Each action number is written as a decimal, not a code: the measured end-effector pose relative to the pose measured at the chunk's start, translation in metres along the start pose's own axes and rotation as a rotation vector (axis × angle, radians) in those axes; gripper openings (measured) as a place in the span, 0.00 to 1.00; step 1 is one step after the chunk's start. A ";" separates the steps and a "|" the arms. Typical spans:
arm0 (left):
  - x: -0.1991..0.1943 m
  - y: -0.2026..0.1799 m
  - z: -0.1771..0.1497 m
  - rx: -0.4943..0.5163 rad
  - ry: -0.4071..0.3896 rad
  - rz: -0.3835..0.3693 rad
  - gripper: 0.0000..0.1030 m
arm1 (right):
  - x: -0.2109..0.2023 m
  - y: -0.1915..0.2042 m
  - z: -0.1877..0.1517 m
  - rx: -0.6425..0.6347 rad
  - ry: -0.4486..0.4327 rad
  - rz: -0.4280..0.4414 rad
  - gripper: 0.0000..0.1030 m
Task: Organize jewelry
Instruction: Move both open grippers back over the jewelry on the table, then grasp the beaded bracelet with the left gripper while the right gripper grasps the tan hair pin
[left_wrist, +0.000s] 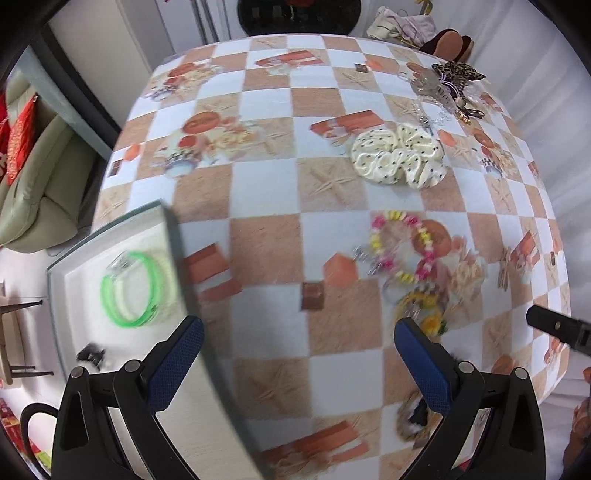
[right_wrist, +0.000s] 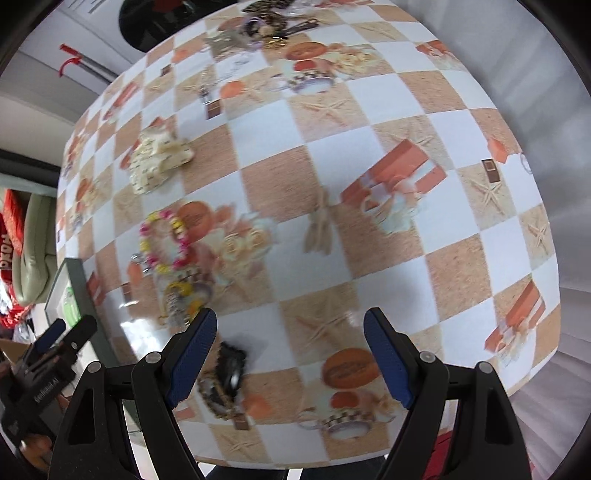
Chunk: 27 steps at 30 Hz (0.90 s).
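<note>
Landmark: the pink-and-yellow beaded bracelet (left_wrist: 402, 248), lying flat on the table (left_wrist: 266, 192), which wears an orange-and-white checkered printed cloth. Touching the bracelet's near side, a blurred cluster of yellow trinkets and small metal pieces (left_wrist: 421, 310). Beyond the bracelet, apart from it, a cream satin scrunchie with dark dots (left_wrist: 397, 155); further beyond, at the table's far edge, a tangled heap of jewelry with a leopard-print bow (left_wrist: 448, 86). Well to the left of the bracelet, a shallow white tray with a grey rim (left_wrist: 168, 236) sits at the table edge, holding green translucent bangles (left_wrist: 131, 290) and a small black item, too blurred to identify. Nearer than the bracelet, a dark furry hair piece with gold trim (right_wrist: 227, 373) lies on the cloth. Left gripper (left_wrist: 299, 363) spread wide, holding nothing, above the cloth between tray and bracelet. Right gripper (right_wrist: 290, 356) also wide apart, empty; the furry piece sits just inside its left finger.
</note>
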<state>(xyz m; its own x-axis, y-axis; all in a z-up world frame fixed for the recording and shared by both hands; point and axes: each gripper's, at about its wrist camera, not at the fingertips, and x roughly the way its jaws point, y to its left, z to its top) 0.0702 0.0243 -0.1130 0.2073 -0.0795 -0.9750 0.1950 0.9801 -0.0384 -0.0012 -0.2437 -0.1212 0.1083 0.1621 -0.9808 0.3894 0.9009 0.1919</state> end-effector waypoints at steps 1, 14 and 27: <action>0.004 -0.004 0.006 0.009 0.000 -0.003 1.00 | 0.002 -0.004 0.003 0.003 0.003 -0.003 0.82; 0.047 -0.048 0.057 0.130 0.007 -0.023 0.96 | 0.030 -0.027 0.040 0.019 0.034 -0.030 0.82; 0.086 -0.070 0.067 0.221 0.076 -0.023 0.77 | 0.062 -0.029 0.056 0.015 0.043 -0.072 0.82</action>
<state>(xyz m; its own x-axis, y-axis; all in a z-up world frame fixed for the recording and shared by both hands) 0.1384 -0.0632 -0.1794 0.1291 -0.0787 -0.9885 0.4059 0.9137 -0.0197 0.0451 -0.2818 -0.1853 0.0401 0.1145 -0.9926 0.4081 0.9049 0.1208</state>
